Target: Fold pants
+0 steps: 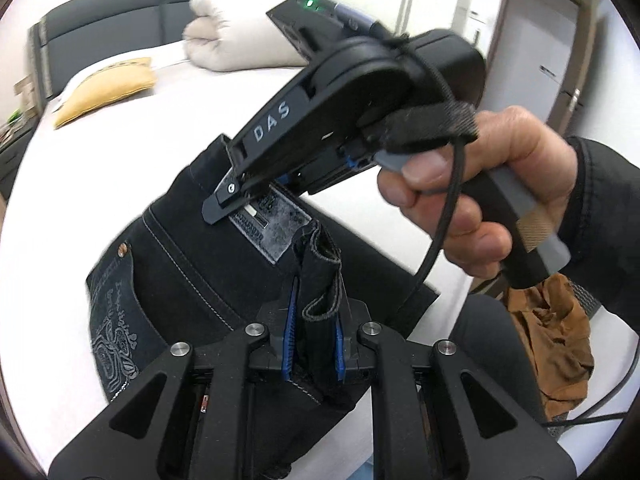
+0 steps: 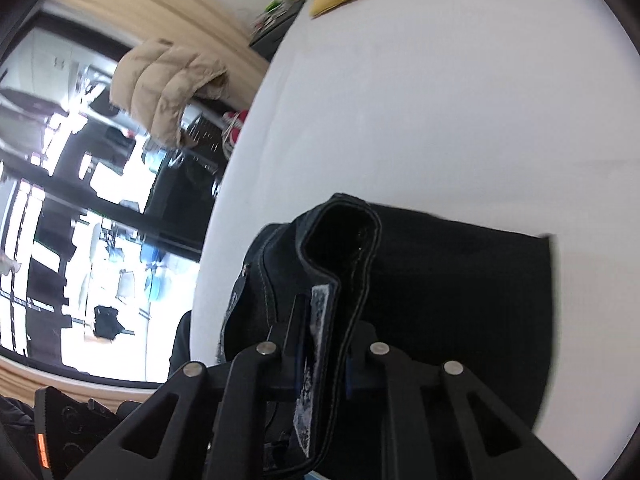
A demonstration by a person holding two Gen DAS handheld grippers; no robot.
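Dark pants (image 1: 192,264) lie on a white bed (image 1: 120,168), near its edge closest to the person, with the waistband lifted off the sheet. The left gripper (image 1: 316,344) is clamped on a bunched fold of the waistband, blue pads pressing the cloth from both sides. The right gripper (image 1: 224,204), held in a hand (image 1: 472,192), bites the waistband beside the grey patch (image 1: 276,228); in its own view the right gripper (image 2: 324,364) is closed on the doubled band, the patch caught between its fingers. A stitched back pocket (image 1: 116,316) faces up. Toward the far corner sit a yellow pillow (image 1: 108,88) and a rolled duvet (image 1: 236,36). Brown cloth (image 1: 556,340) lies off the bed.
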